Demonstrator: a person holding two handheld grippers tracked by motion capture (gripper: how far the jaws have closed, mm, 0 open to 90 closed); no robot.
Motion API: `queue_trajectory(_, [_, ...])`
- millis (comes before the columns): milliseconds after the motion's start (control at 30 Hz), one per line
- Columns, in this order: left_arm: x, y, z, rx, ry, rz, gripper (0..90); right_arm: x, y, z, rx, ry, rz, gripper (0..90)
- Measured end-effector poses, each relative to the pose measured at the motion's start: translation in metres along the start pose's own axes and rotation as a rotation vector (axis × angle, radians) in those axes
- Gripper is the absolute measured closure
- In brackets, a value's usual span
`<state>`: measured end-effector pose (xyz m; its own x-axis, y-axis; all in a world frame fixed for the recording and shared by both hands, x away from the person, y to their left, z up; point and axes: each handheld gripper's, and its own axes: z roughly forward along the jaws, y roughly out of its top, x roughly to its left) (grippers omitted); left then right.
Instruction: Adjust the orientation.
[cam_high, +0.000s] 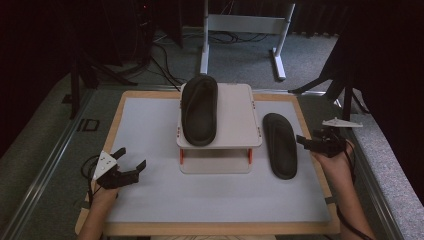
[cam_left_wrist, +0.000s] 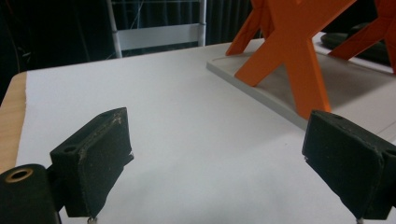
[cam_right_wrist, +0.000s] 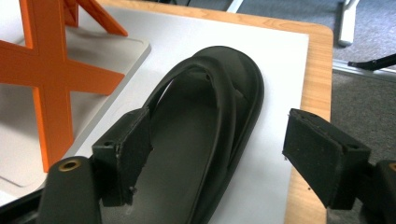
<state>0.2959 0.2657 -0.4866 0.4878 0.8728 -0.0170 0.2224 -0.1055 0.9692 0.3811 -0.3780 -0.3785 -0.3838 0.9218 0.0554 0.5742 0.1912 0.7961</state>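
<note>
I think one black rubber sandal (cam_high: 199, 109) already sits on the white two-level rack (cam_high: 240, 117), so my wide-open, empty right gripper (cam_right_wrist: 217, 154) must next close on the other black sandal (cam_right_wrist: 205, 154) just ahead.

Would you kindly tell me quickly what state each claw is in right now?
Left claw: open, holding nothing, over the white table mat.
Right claw: open, holding nothing, beside the black rubber sandal on the mat.

Both grippers (cam_high: 131, 163) (cam_high: 303, 141) are black with blocky padded jaws, brass-ringed screw holes, grey three-cornered top plates and trailing black cables.
</note>
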Motion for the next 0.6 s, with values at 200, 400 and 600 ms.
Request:
queue_trajectory(200, [-0.001,-0.003,-0.003,-0.039,0.003,-0.015,6.3,-0.002,0.028,0.009,0.078,0.032,-0.044,31.7])
queue_trajectory(400, [0.000,-0.005,-0.007,-0.061,-0.007,-0.036,0.9,-0.004,0.048,0.026,0.172,0.070,-0.094,35.4])
queue_trajectory(600, [0.001,-0.006,-0.009,-0.079,-0.004,-0.060,0.0,-0.006,0.062,0.040,0.247,0.080,-0.138,38.6])
